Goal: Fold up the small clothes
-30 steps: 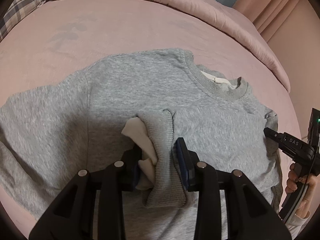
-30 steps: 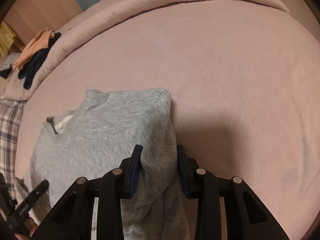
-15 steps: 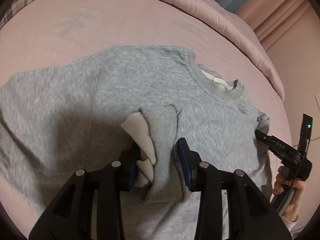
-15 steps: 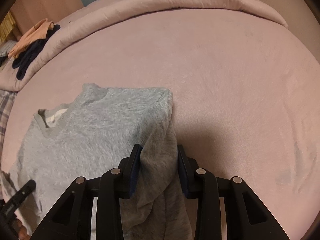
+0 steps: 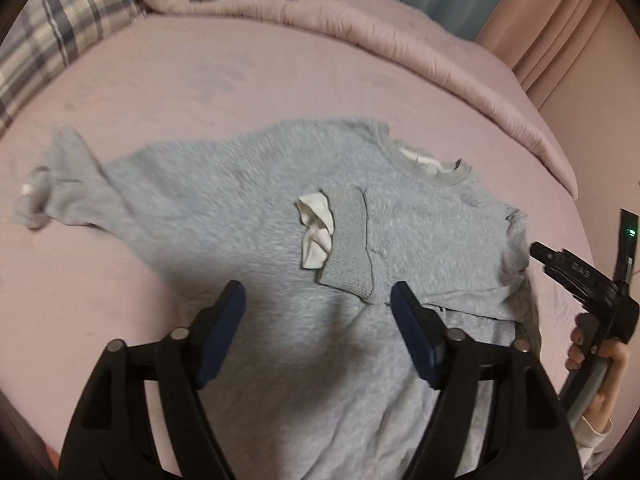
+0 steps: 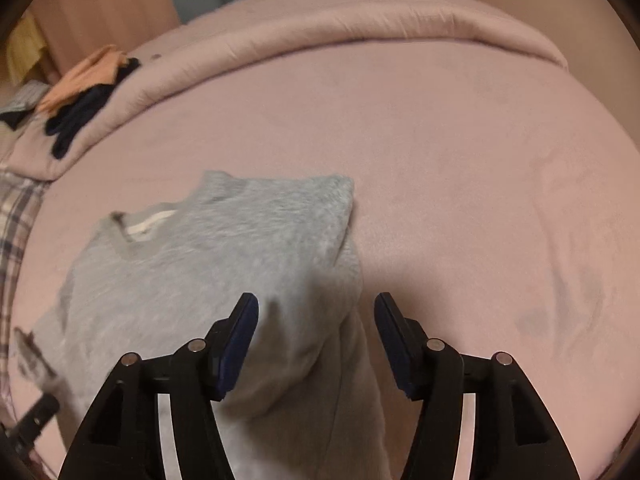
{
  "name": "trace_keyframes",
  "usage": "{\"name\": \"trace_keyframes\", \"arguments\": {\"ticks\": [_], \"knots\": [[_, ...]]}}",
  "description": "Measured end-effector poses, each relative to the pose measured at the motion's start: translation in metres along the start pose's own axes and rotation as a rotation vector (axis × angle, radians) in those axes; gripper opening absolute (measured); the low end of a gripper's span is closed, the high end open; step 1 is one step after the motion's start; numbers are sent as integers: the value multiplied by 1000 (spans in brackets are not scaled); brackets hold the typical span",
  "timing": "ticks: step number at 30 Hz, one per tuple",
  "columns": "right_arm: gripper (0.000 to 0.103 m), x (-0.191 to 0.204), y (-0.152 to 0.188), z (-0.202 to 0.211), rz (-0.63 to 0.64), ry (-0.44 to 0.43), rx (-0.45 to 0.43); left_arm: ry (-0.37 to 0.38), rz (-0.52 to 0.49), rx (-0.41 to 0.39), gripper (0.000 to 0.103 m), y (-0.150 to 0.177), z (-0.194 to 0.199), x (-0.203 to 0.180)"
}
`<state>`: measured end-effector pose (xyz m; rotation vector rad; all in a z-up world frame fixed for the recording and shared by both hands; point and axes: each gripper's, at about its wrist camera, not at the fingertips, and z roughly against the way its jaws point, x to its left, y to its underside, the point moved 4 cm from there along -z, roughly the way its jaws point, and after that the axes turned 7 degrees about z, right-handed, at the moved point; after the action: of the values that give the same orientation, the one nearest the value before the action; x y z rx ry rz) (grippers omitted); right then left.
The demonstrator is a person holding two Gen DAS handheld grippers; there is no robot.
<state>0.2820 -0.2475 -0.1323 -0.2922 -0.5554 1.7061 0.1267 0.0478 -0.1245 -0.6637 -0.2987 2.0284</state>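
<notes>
Sweatshirt [image 5: 248, 208]: grey, lies flat on the pink bed [image 5: 248, 64], collar toward the far edge where the rolled comforter [image 5: 400, 44] runs. In the left wrist view it fills the middle of the sheet, one sleeve trailing toward the bed's left side.

Cuff [image 5: 348, 248]: ribbed grey sleeve end folded over onto the chest of the sweatshirt, with a white inner cuff [image 5: 316, 232] showing just beside it. It rests on the body fabric just ahead of the fingertips, apart from both.

Left tongs [image 5: 318, 304]: released, jaws spread wide, nothing between the blue pads. They hover over the lower chest of the sweatshirt; whether the tips touch the cloth I cannot tell.

Right tongs [image 6: 316, 312]: released, jaws wide apart. A raised fold of grey fabric [image 6: 304, 320] sits in the gap, nearer the left pad; neither pad is closed on it. Contact with the left pad cannot be judged because of blur.

Right side of garment: in the right wrist view the shoulder edge is folded inward, making a straight edge along the sweatshirt's right side, with bare sheet beyond it.

Right tongs seen from left wrist [image 5: 576, 276]: at the bed's right side, just beside the sweatshirt's folded edge, held by a hand [image 5: 600, 364].

Background: plaid pillow [image 5: 52, 40] at the far left corner; dark clothes [image 6: 76, 120] and an orange garment [image 6: 88, 76] on the comforter.
</notes>
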Motion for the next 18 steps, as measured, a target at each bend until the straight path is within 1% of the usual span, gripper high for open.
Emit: {"name": "trace_keyframes", "arguments": {"ticks": [2,3,4,7,13,18], "knots": [[67,2,6,23,7,-9,-44,0,-5,-34,81,2,15,2],[73,3,9,35,5,-14,-68,-5,-10,-49,82,3,23,3],[76,3,13,49,2,-22,-92,-9,-13,-59,84,3,27,5],[77,4,24,79,-11,-52,-138,-19,-18,-98,90,5,43,7],[83,13,38,114,-56,-107,-207,-3,5,-145,92,13,70,20],[83,25,52,132,-39,-96,-242,-8,47,-168,92,16,84,40]]}}
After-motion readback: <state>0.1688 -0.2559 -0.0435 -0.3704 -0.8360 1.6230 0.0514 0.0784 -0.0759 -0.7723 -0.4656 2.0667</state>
